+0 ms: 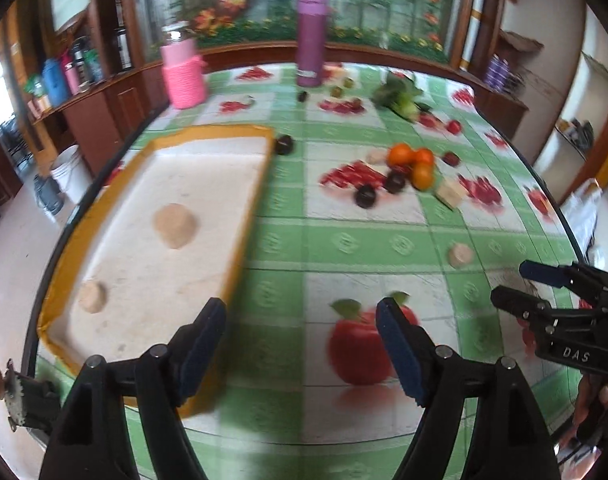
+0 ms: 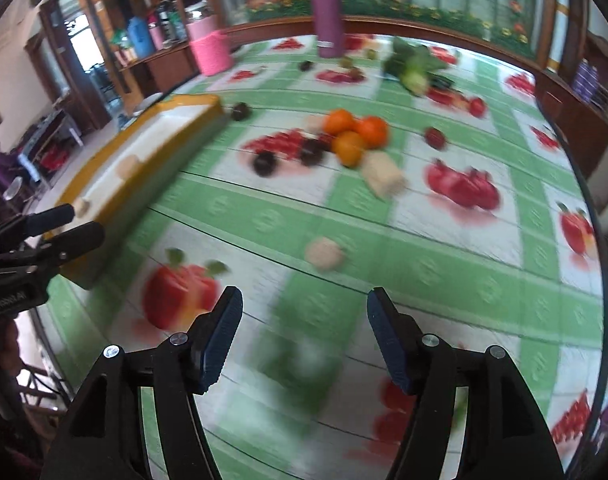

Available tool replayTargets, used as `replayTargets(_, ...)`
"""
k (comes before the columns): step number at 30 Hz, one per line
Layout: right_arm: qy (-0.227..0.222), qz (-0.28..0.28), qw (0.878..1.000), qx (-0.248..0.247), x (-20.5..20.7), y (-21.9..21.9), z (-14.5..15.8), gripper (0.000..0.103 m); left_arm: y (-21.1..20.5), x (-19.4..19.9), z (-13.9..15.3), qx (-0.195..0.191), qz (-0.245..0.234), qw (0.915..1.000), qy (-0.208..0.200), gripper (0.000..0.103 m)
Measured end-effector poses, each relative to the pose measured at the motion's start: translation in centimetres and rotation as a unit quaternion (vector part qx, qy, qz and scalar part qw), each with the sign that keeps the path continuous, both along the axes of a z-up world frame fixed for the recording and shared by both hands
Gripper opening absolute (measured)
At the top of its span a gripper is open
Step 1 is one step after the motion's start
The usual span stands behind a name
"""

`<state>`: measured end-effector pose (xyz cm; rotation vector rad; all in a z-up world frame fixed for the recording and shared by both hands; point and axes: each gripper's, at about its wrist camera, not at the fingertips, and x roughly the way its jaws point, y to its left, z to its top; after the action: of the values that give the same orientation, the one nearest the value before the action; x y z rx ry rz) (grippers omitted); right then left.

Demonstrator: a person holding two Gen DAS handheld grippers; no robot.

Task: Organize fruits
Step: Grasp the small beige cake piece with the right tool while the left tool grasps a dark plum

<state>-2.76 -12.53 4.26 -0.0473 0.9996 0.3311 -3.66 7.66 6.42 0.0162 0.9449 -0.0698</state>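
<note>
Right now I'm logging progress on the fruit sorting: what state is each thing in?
left claw: open, nothing between its fingers
right claw: open, nothing between its fingers
tray: on the table, holding two beige pieces, no fruit
oranges: three, clustered on the table, outside the tray
purple bottle: upright, lid on
leafy greens: lying on the table

Three oranges (image 2: pixel 353 130), perhaps four dark plums (image 2: pixel 264 163).
</note>
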Motion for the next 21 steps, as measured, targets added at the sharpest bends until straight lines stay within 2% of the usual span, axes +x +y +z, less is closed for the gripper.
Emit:
replayTargets(6,0.021,-0.025,0.999,0.040,1.1,-3.1,-1.3,0.065,-3.4,-0.3,-1.2,0.015,-0.039,0.9988,0.028,0.080)
replayTargets(9,0.023,-0.010,0.998,0.052,2.2,-2.2,-1.6,0.065,-3.7,-0.4,-1.3,0.022,-0.039,0.9985,0.033,0.080)
replayTargets(13,0.030,0.027,0.999,0.037,4.1,0.1,-2.7,0.064,-3.2,-0.3,-1.3,0.027,-0.028,0.9985,0.039,0.080)
replayTargets(16,0.021,0.050,0.998,0.030,4.7,1.2,-3.1,0.050,-2.7,-0.1,-1.3,0.031,-0.019,0.9985,0.041,0.080)
replayTargets(18,0.017,0.066,0.997,0.021,5.1,1.8,-3.1,0.035,-2.6,0.3,-1.4,0.033,-0.016,0.9984,0.042,0.080)
replayTargets(20,0.011,0.079,0.997,0.010,5.2,2.1,-3.2,0.027,-2.8,0.9,-1.4,0.034,-0.016,0.9984,0.042,0.080)
replayTargets(21,0.009,0.084,0.996,0.006,5.1,2.1,-3.1,0.027,-2.9,1.3,-1.4,0.033,-0.017,0.9984,0.042,0.080)
